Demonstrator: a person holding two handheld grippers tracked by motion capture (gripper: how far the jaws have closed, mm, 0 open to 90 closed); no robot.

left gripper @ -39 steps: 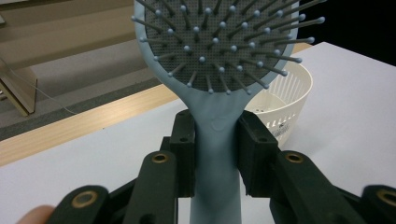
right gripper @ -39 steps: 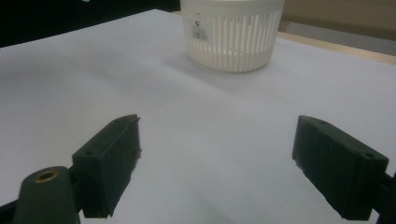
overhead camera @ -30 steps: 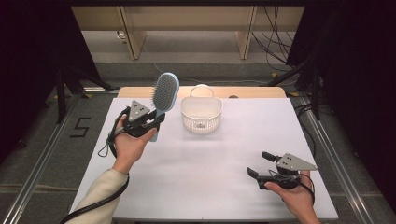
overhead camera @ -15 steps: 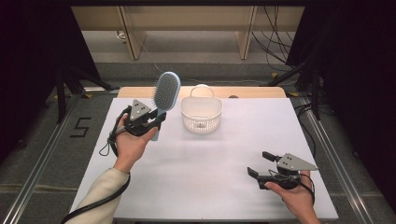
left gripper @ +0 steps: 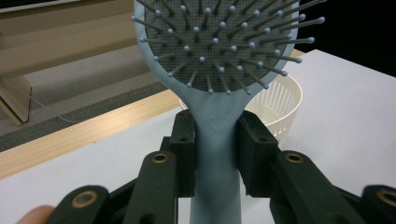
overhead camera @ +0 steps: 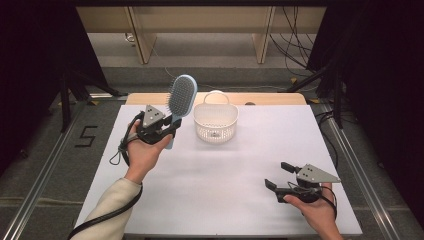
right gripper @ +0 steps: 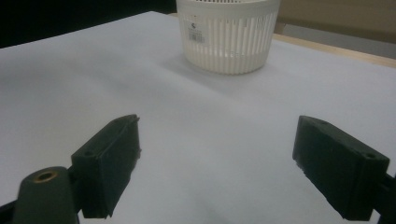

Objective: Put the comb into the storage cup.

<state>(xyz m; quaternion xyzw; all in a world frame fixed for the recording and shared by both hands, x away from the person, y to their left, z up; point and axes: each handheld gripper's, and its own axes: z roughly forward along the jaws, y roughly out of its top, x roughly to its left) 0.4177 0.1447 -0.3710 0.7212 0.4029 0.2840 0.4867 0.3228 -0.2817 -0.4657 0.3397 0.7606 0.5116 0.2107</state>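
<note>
My left tongs [overhead camera: 167, 131] clamp the hairbrush [overhead camera: 180, 100] handle, holding it upright beside the basket [overhead camera: 215, 122]; my right tongs [overhead camera: 278, 176] gape wide, holding nothing, above the table [overhead camera: 225, 175].

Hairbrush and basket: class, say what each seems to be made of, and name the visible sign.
Hairbrush: probably moulded plastic, pale blue with a smooth matte handle; its grey pad looks finely textured, perhaps rubber, with ball-tipped pins. Basket: likely thin rigid plastic, off-white, faintly glossy; its wall is a row of narrow moulded slats with a printed label stuck on.
</note>
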